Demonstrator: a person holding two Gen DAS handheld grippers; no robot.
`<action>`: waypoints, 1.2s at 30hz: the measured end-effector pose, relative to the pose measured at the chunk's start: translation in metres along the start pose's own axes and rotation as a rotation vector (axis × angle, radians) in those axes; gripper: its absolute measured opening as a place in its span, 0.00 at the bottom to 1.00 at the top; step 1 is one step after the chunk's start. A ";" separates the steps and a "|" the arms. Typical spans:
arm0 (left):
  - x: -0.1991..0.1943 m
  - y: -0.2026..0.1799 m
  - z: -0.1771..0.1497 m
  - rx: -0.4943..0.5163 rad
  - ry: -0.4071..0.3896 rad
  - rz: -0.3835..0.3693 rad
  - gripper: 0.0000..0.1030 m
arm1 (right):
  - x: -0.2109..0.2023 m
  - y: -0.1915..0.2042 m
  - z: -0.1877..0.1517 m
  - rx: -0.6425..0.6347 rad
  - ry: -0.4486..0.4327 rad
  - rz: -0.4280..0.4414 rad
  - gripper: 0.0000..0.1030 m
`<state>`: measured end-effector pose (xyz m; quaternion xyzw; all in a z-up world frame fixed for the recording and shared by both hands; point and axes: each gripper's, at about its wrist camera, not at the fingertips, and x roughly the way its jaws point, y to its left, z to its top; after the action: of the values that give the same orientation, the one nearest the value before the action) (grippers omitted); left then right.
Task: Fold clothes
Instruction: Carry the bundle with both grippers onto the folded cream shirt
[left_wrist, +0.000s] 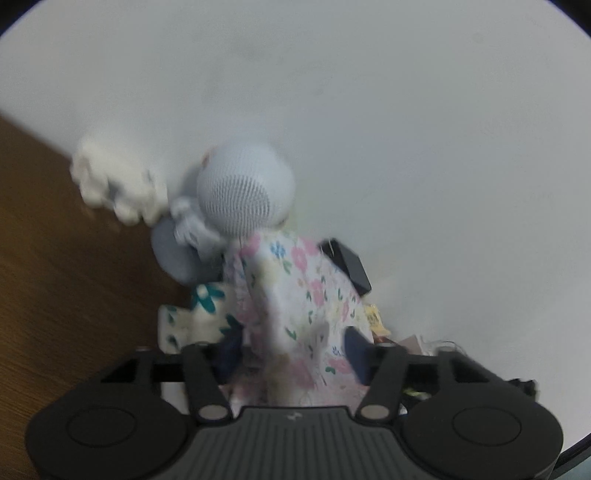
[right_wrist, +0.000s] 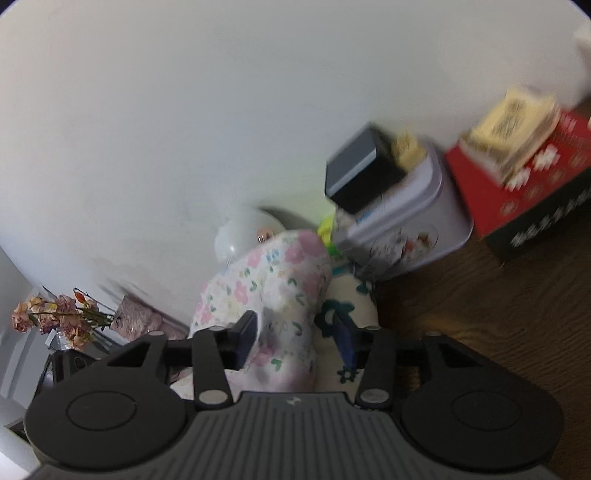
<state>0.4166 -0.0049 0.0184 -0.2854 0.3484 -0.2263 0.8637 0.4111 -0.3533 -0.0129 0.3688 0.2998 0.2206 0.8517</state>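
The white cotton garment with pink and blue flowers (left_wrist: 291, 295) is up off the brown wooden desk (left_wrist: 55, 258), bunched and draped between both grippers, near the desk's back edge by the wall. The left gripper (left_wrist: 291, 350) has its dark blue pads spread with cloth hanging between them, and honestly I can't tell if they're actually biting it. Same deal with the right gripper (right_wrist: 295, 339): fingers apart, fabric running through the gap, grip unclear. If I were doing this lift I'd get each side pinching a proper edge or corner and pull them apart so it hangs flat before laying it down. A second cream cloth with teal flowers (right_wrist: 347, 306) sits under it. Everything's motion-blurred; the garment's outline and hems are hidden in the bunch, and the grey tin box (right_wrist: 406, 229) clutter behind is smeared.
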 end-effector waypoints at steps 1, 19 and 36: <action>-0.008 -0.004 0.002 0.049 -0.028 0.019 0.64 | -0.009 0.004 0.001 -0.032 -0.026 -0.012 0.60; 0.030 -0.020 -0.012 0.244 -0.115 0.169 0.09 | 0.015 0.103 -0.097 -0.775 -0.081 -0.263 0.27; -0.027 -0.065 -0.045 0.427 -0.205 0.157 0.35 | 0.009 0.080 -0.038 -0.479 -0.228 -0.171 0.19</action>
<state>0.3535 -0.0520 0.0472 -0.0900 0.2245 -0.1970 0.9501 0.3802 -0.2787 0.0236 0.1530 0.1712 0.1696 0.9584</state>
